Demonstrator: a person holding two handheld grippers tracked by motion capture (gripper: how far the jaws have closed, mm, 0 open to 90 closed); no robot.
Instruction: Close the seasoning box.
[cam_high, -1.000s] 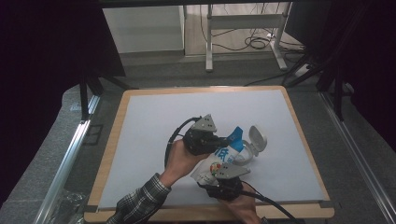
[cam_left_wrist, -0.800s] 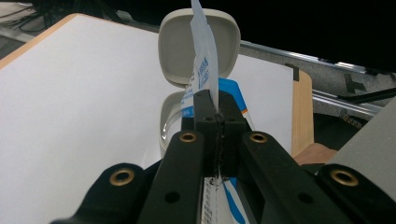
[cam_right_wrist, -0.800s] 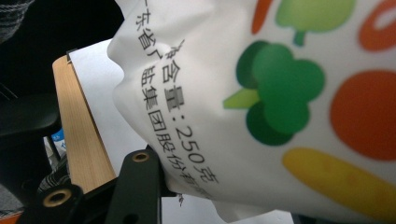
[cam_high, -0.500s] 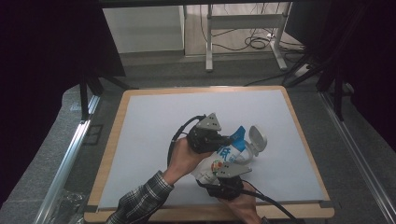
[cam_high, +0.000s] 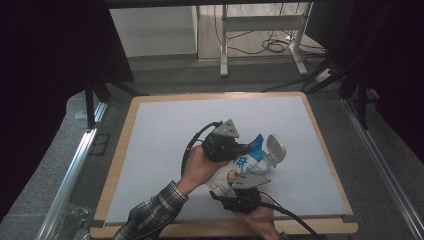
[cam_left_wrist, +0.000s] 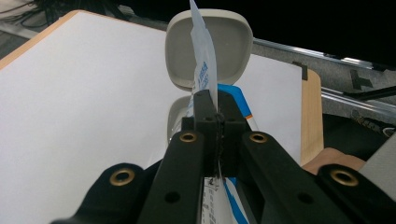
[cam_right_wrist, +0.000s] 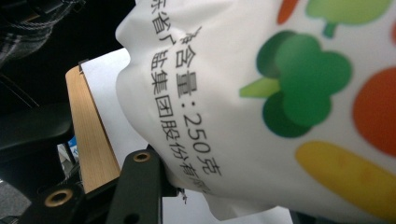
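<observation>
Nearest the camera, the right tool grips the lower body of a white bag printed with vegetables, its jaws partly spread around the bulging pack in the right gripper view, where the bag looms close. Just above the bag, the left tool is pressed together on the bag's blue-and-white top edge, a thin flap pinched upright between its jaws. Beyond the bag's top lies a small grey container with its hinged lid standing open, touching or just beside the bag's mouth. Compared with 1 second ago, little has changed: the left hand has shifted slightly and both grips hold as before. That suggests the bag is braced for opening or pouring toward the container, with the pour not yet begun. Everything sits on the white tabletop, the bag near its front edge, right of centre.
</observation>
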